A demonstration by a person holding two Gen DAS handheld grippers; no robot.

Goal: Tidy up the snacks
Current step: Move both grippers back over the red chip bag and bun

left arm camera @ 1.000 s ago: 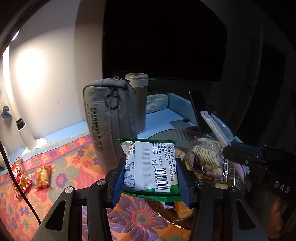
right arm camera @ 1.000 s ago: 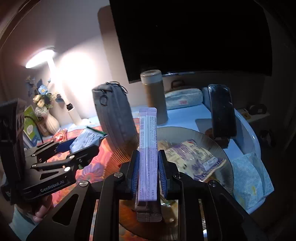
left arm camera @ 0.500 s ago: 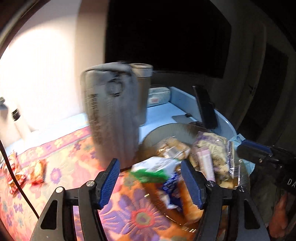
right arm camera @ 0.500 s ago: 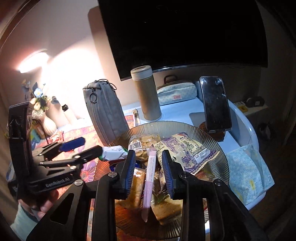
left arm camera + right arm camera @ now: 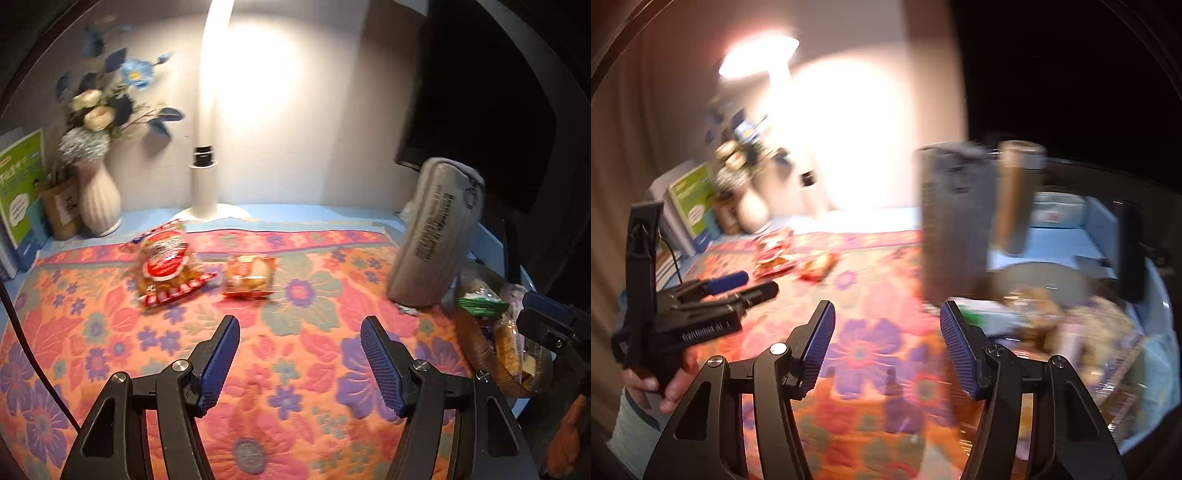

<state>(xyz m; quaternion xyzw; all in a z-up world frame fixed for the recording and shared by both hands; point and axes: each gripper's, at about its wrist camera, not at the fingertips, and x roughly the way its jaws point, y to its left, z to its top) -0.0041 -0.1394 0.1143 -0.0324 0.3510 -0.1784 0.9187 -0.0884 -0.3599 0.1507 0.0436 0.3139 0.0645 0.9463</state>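
Observation:
My left gripper (image 5: 300,328) is open and empty over the floral cloth (image 5: 295,387). Beyond it lie a red snack bag (image 5: 168,266) and a small orange packet (image 5: 249,275). At the right, a dish (image 5: 476,347) holds several snacks, with a green packet (image 5: 482,301) on top. My right gripper (image 5: 886,314) has its jaws opening with nothing between them, above the cloth (image 5: 864,350). This view is blurred: the dish (image 5: 1045,273) sits to its right with a pink stick pack (image 5: 1071,339) in it. The left gripper (image 5: 759,283) shows at the left, held in a hand.
A grey pouch (image 5: 436,236) stands upright beside the dish, with a tumbler (image 5: 1015,195) and a propped phone (image 5: 1130,251) behind. A lamp (image 5: 207,147), a flower vase (image 5: 98,192) and a green book (image 5: 18,192) line the back wall.
The left gripper let go of the green packet and the right let go of the pink stick; both now lie in the dish. Both grippers opened and swung left over the cloth.

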